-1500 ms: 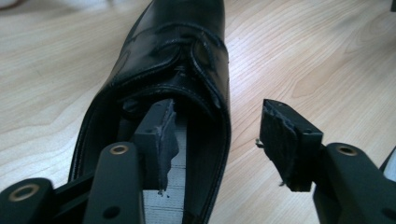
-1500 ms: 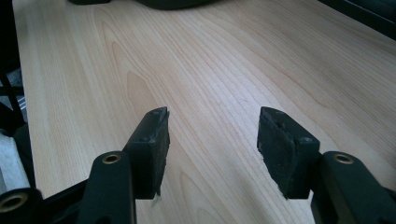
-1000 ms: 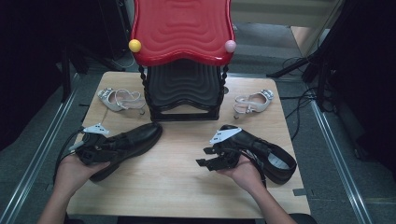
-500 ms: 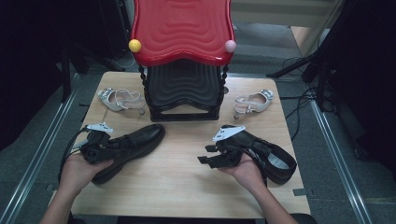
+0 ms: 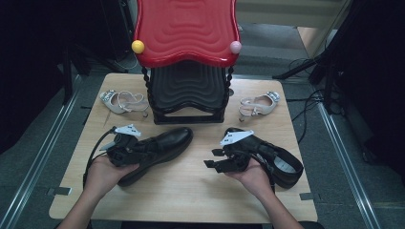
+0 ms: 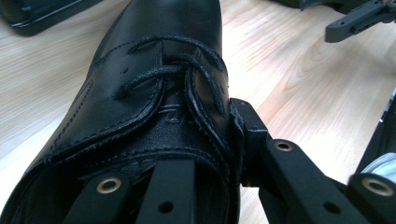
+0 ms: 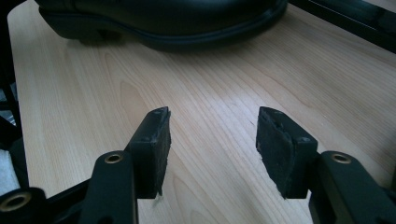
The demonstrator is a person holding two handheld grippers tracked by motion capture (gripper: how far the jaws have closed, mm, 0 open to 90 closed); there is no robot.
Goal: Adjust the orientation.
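We clamp the left gripper (image 5: 143, 149) on the black shoe (image 5: 160, 147) before the rack (image 5: 188, 90), our right gripper (image 5: 210, 159) open over the table (image 5: 191, 191).

shoe: black leather lace-up shoe (image 5: 160, 147), laced
pose: on its sole, toe towards the rack
place: left half of the table, collar clamped

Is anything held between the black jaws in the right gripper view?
No, the right gripper stands open over the bare pale wooden table, nothing between its pads.
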